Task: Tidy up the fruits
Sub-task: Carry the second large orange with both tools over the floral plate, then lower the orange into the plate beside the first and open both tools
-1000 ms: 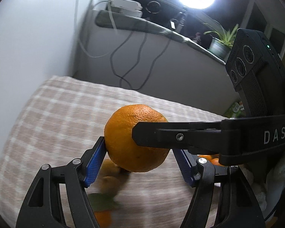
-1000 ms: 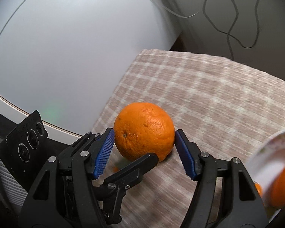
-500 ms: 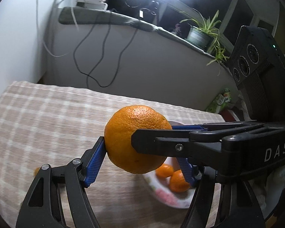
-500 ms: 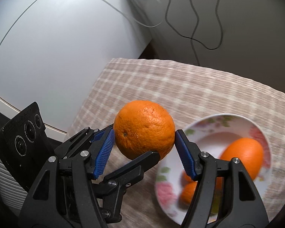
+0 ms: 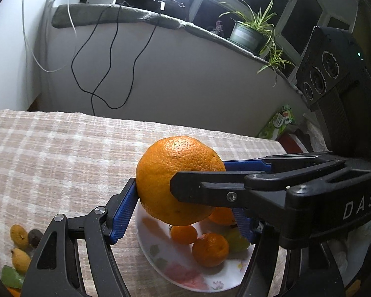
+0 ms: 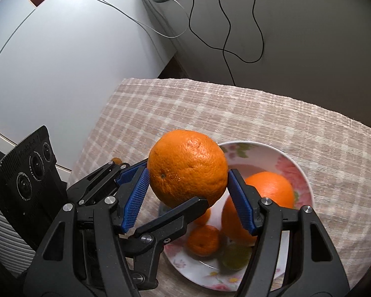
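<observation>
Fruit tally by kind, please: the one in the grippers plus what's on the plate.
Large oranges: 2, namely the held orange, pinched by both the left gripper and the right gripper, and the plate orange on the plate
Small mandarins: 2
Green fruit: 1
Total: 5

Both wrist views look down closely, sharing the plate (image 5: 160, 257) (image 6: 301, 173).
</observation>
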